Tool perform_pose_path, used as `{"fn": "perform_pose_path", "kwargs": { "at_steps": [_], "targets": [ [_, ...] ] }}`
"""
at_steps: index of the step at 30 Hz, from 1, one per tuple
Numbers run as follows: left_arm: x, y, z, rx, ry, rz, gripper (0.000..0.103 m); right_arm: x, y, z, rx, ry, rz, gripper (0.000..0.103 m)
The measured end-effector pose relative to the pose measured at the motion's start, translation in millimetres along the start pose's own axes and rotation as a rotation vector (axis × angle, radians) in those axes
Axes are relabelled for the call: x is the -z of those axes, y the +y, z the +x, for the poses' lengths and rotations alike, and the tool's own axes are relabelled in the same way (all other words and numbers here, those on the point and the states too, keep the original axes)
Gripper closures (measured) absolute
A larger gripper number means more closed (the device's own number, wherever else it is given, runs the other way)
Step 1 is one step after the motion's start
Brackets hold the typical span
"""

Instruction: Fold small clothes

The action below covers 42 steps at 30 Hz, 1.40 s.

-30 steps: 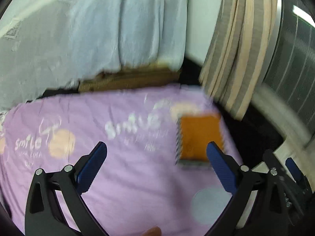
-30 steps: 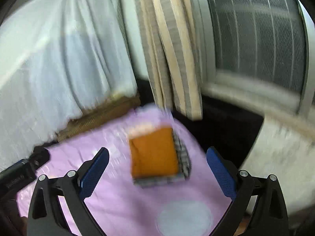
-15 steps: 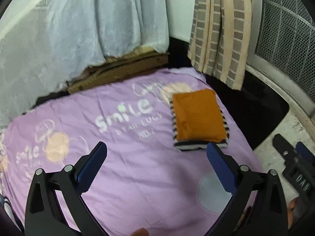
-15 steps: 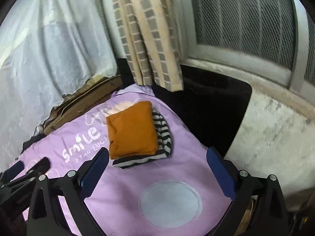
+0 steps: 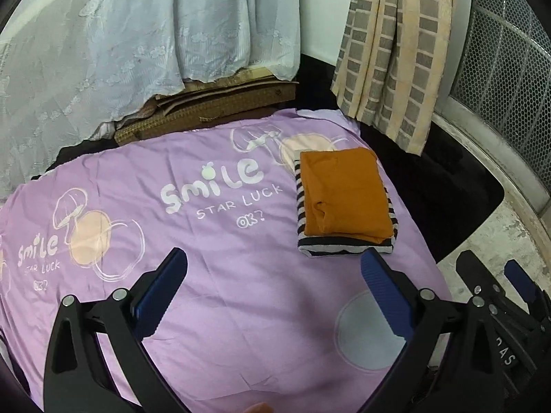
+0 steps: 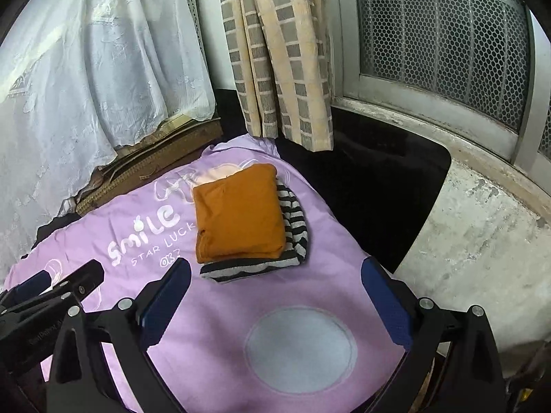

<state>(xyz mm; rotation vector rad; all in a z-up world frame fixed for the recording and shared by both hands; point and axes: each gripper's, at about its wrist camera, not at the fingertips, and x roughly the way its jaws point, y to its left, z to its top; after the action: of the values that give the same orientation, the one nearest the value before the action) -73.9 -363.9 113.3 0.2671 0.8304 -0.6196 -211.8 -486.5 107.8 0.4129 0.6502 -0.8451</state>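
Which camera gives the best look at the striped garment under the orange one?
The right wrist view: the striped garment sticks out along the right and near sides of the orange garment, showing its rounded fold. The left wrist view shows only narrow strips of it along the left and near edges.

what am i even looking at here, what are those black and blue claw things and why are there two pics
No robot here: a person holds a hand-held grasping tool in each hand, and each tool carries a wide-angle camera looking forward along its two fingers. So there are two pictures, one per hand.

In the left wrist view, the black arms with blue pads are the left tool; the right tool pokes in at its lower right edge. In the right wrist view you see the right tool. Both stand open and hold nothing.

On the purple printed sheet lies a folded orange garment stacked on a folded black-and-white striped garment. Behind hang a white lace cloth and a checked curtain, beside a meshed window.
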Motion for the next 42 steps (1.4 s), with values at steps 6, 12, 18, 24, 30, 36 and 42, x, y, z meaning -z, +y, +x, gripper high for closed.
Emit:
{"fn": "perform_pose_path", "kwargs": {
  "at_steps": [6, 12, 18, 24, 30, 36, 42],
  "targets": [
    [0.3, 4.1, 0.5, 0.006, 0.006, -0.01, 0.005, 1.7, 2.0, -1.2, 0.004, 0.007, -0.003, 0.004],
    [0.4, 4.0, 0.4, 0.01, 0.007, -0.009, 0.005, 2.7, 1.8, -3.7, 0.012, 0.008, -0.001, 0.004],
    [-0.1, 3.0, 3.4, 0.016, 0.019, -0.006, 0.005, 3.1, 1.9, -2.3, 0.017, 0.014, 0.002, 0.004],
    [-1.2, 1.1, 7.5, 0.01, 0.025, -0.005, 0.005, 1.8, 1.7, 1.4, 0.017, 0.022, 0.002, 0.004],
    [-1.6, 0.6, 10.0, 0.005, 0.03, -0.004, 0.005, 1.0, 2.0, 6.1, 0.015, 0.033, 0.003, 0.004],
    [-2.0, 2.8, 12.7, 0.005, 0.034, -0.004, 0.005, 2.0, 3.7, 8.0, 0.015, 0.037, 0.002, 0.004],
    [-2.1, 4.8, 14.4, 0.008, 0.039, -0.005, 0.005, 1.9, 4.7, 9.3, 0.018, 0.04, 0.0, 0.004]
  ]
}}
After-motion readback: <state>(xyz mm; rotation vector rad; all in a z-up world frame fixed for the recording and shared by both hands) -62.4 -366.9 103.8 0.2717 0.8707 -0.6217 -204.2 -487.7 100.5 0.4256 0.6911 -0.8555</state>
